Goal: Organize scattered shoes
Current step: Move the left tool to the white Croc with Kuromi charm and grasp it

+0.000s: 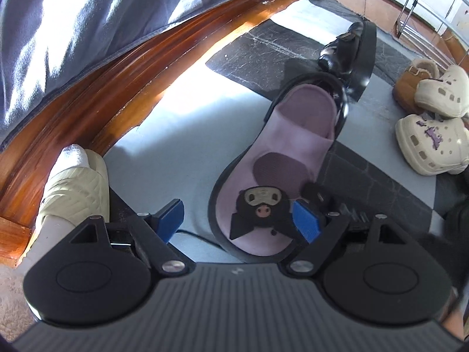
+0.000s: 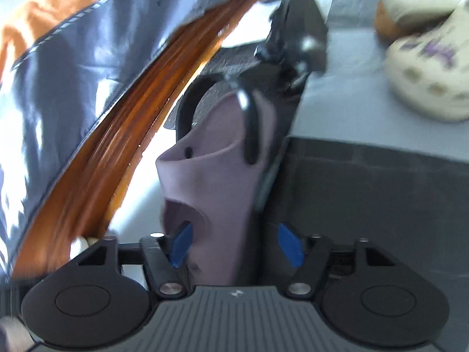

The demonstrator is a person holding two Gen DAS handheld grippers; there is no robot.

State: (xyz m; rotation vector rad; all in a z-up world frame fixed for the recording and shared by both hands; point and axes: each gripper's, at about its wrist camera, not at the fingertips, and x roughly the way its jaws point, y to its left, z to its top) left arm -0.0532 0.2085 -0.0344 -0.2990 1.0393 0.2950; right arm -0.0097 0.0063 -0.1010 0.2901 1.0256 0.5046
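A lilac slipper (image 1: 281, 158) with a black sole and a black cartoon charm lies on the grey floor in the left wrist view. My left gripper (image 1: 239, 220) is open just above its near end, the right blue pad (image 1: 306, 223) over the slipper's edge. In the right wrist view my right gripper (image 2: 234, 243) is open around the lilac slipper (image 2: 217, 193), which stands on edge between the blue pads; the view is blurred. A glossy black platform shoe (image 1: 348, 58) lies beyond the slipper; it also shows in the right wrist view (image 2: 302, 32).
Two cream clogs (image 1: 431, 146) and a tan fur-lined slipper (image 1: 410, 85) sit at the right. A wooden bed frame (image 1: 96, 88) with a blue sheet runs along the left. A person's foot in a cream slide (image 1: 76, 182) stands near the left. A metal rack (image 1: 425, 8) stands far right.
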